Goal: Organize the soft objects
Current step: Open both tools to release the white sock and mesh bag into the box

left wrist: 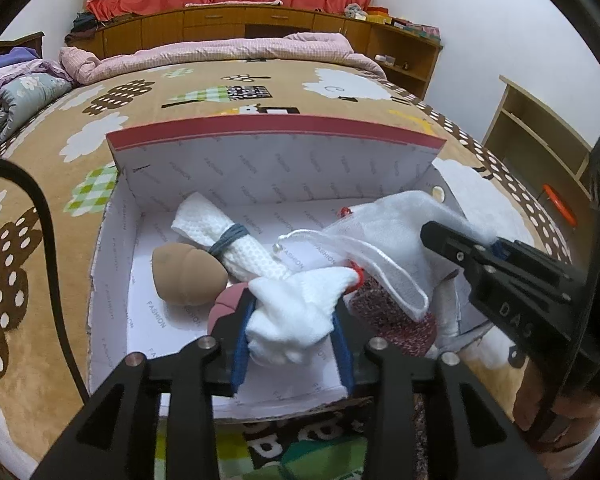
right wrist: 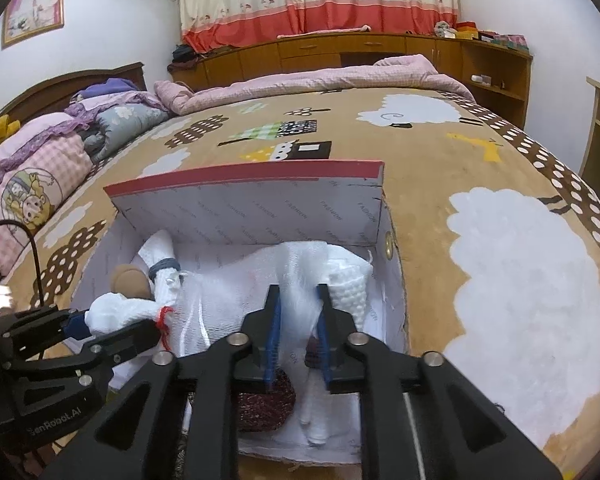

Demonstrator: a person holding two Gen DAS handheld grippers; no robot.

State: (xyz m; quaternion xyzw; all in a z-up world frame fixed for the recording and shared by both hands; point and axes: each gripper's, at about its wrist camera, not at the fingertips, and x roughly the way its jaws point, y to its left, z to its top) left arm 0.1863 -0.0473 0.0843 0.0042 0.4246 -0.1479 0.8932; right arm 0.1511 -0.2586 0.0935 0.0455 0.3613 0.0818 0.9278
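Over the box (left wrist: pixel 112 264) on the bed, the left claw (left wrist: pixel 292 332) is pinching a soft white glove (left wrist: pixel 300 308); the right claw (right wrist: pixel 298 336) is gripping a light, floppy mesh bag (right wrist: pixel 236 300) by its bunched top.

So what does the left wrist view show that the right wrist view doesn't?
Only the left wrist view shows the left claw shut on the white cloth from behind, and a pink-brown round thing under it. Only the right wrist view shows the right claw pinching the mesh bag, plus a framed picture on the wall. Both share the open box, the tied towel roll, the tan sponge and the dark red scrubber.
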